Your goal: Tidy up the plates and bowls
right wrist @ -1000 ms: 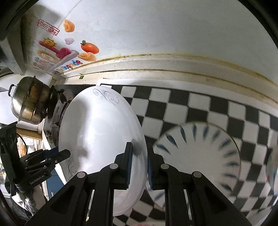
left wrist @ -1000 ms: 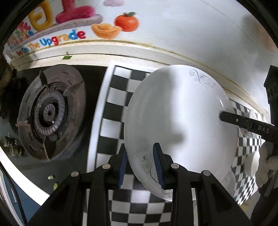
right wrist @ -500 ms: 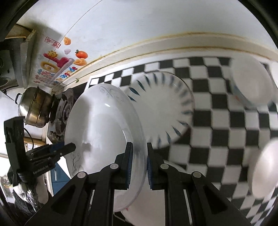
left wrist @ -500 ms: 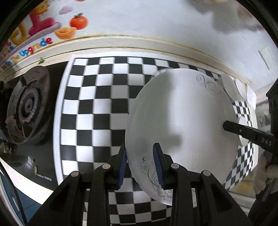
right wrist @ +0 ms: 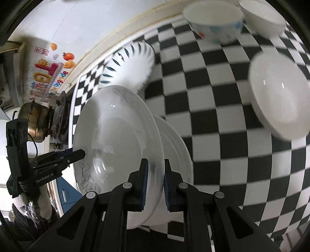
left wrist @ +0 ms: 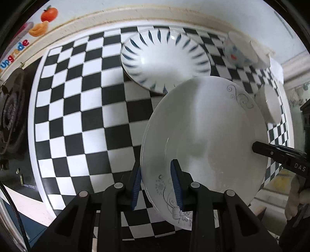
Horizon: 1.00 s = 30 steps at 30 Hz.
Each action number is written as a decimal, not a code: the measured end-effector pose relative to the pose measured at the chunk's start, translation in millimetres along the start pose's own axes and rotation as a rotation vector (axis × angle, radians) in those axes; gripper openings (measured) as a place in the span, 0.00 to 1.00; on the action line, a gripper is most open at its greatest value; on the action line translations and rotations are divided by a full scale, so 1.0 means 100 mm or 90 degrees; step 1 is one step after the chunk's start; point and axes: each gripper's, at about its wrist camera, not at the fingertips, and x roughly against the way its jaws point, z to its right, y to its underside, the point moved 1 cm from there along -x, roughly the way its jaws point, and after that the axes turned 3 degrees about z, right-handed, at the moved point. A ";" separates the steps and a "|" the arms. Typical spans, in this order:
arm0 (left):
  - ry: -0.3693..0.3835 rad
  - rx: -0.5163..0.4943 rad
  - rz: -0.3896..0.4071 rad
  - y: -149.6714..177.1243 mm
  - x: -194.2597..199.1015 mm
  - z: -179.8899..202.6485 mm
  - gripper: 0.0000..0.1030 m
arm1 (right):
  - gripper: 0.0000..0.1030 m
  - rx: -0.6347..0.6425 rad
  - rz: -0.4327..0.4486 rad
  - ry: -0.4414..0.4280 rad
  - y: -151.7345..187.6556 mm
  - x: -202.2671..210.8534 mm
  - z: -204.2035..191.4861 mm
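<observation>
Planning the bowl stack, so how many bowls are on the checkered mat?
3: a blue-dotted bowl by the wall, a plain white bowl right of it, another white bowl nearer. Others may be hidden behind the held plate.

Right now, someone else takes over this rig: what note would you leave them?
Left gripper and right gripper: each shut on opposite rims of the floral plate, held tilted above the checkered mat.
Under it in the right view: a plain white plate on the mat.
Blue-striped plate near the wall; patterned bowl and two white bowls apart.
Done: floral plate lifted.
Left: probably set it on a plate, then stack the bowls.
</observation>
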 end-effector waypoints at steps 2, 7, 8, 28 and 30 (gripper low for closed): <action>-0.005 -0.005 -0.011 0.02 -0.07 0.03 0.26 | 0.16 0.001 -0.008 0.007 0.08 -0.04 0.07; -0.028 -0.023 -0.033 0.06 -0.18 0.09 0.26 | 0.15 0.003 -0.019 0.016 0.18 -0.09 0.14; -0.032 -0.027 -0.036 0.07 -0.20 0.10 0.26 | 0.15 0.003 -0.021 0.017 0.17 -0.10 0.14; -0.092 -0.063 -0.059 0.08 -0.36 0.32 0.26 | 0.17 0.015 -0.062 0.068 0.19 -0.23 0.11; -0.105 -0.065 -0.065 0.06 -0.37 0.31 0.26 | 0.18 0.009 -0.066 0.072 0.18 -0.23 0.09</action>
